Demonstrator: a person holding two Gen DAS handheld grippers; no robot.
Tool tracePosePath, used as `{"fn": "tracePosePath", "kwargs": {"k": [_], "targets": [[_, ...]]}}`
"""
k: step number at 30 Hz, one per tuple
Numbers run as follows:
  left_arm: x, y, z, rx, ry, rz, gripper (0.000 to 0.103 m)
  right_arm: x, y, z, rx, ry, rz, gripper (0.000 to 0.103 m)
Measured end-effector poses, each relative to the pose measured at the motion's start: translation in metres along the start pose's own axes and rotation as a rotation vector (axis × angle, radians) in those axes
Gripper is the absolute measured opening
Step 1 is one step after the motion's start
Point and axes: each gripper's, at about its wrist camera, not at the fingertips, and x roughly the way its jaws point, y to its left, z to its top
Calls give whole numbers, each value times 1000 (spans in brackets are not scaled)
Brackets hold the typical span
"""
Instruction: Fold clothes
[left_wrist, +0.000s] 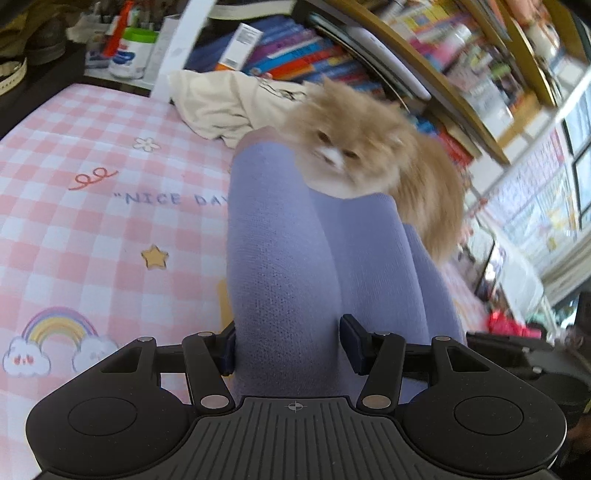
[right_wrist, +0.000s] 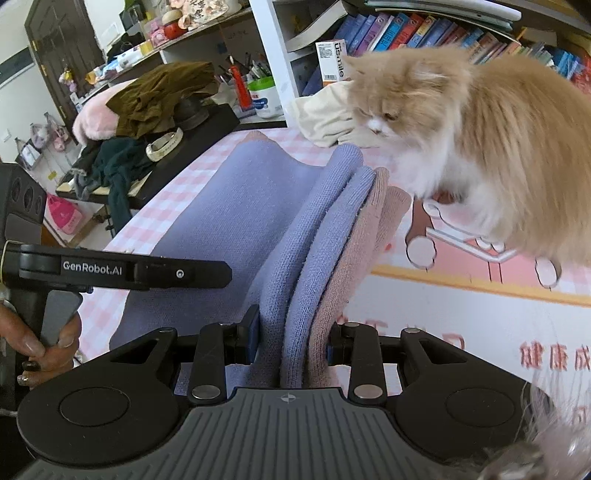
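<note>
Both claws are clamped on the lilac knit garment (left_wrist: 291, 258): the left claw (left_wrist: 288, 345) pinches a broad fold, the right claw (right_wrist: 291, 341) bites several stacked layers, lilac with a dusty-pink lining at the edge. The garment hangs lifted between them above the pink checked sheet (left_wrist: 92, 221); I cannot tell whether that sheet covers a bed or a table. A fluffy ginger-and-white cat (right_wrist: 480, 147) stands just beside the far edge, its nose near the cloth. My worry is that it steps or paws onto the knit, dragging layers out of line or snagging loops. The thick bundle in the right claw could also slip unevenly. A cream garment (left_wrist: 221, 107) lies crumpled beyond.
</note>
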Motion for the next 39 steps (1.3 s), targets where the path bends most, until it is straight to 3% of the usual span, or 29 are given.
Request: {"fn": "tracePosePath", "kwargs": {"k": [12,21,24,32,39], "targets": [[32,12,54,-13,-57,-12,53,35,-18,48,27,-50,-62,29],[45,7,78,-19,-73,-33,53,39,-33,65,37,-88,-91,29],[56,-2,82,-36,-72,-54,53,33,-38,69,28,-103,-138,29],[89,-42,93,38,-36,-163,53,3,-73,68,79,-142,-248,29],[112,-69,109,86,-31,-200,53,-11,-104,77,133,-194,-308,29]]}}
